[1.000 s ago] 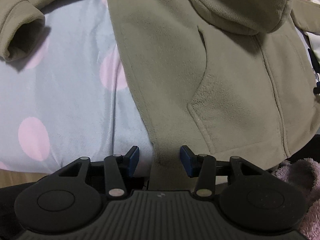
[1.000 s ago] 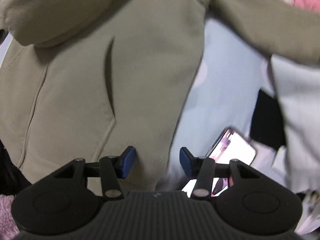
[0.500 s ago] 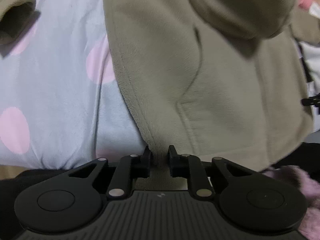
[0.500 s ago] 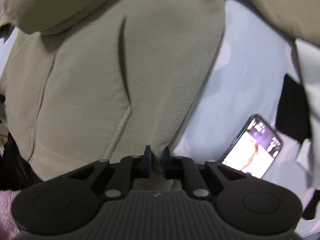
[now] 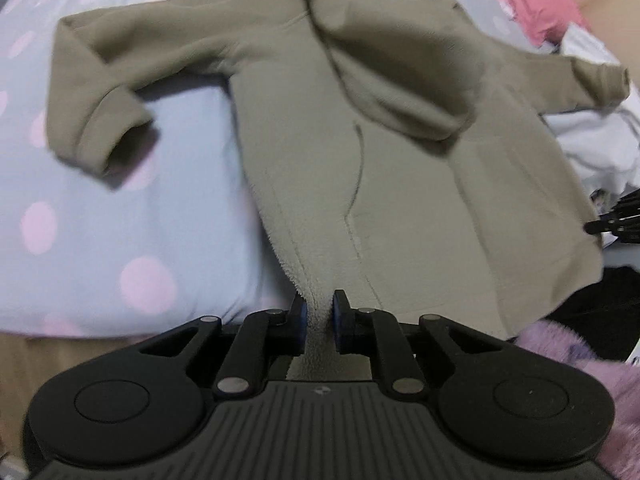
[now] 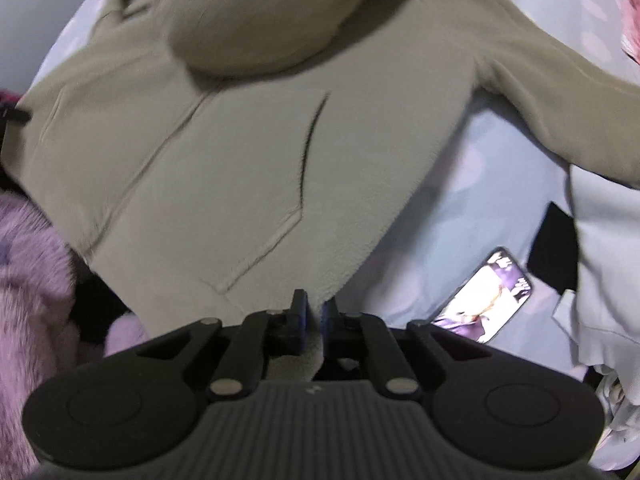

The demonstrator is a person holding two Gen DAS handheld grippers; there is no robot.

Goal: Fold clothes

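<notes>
Left gripper pinched the hem of an olive-beige fleece hooded jacket — fabric bunched between blue pads. Jacket draped over a pale blue bedsheet with pink dots; one cuffed sleeve lay left. Fuzzy lilac blanket lower right.

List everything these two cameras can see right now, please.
hoodie: one, olive green, spread on the bed, bottom hem pinched at two spots
bedsheet: one, pale blue with pink dots, under the hoodie
phone: one, screen lit, on the sheet right of the hoodie
fuzzy blanket: one, purple, at the bed's near edge
white clothes: a pile, far right
pink cloth: one, far corner
left claw: one, black, shut on the hem
right claw: one, black, shut on the hem
</notes>
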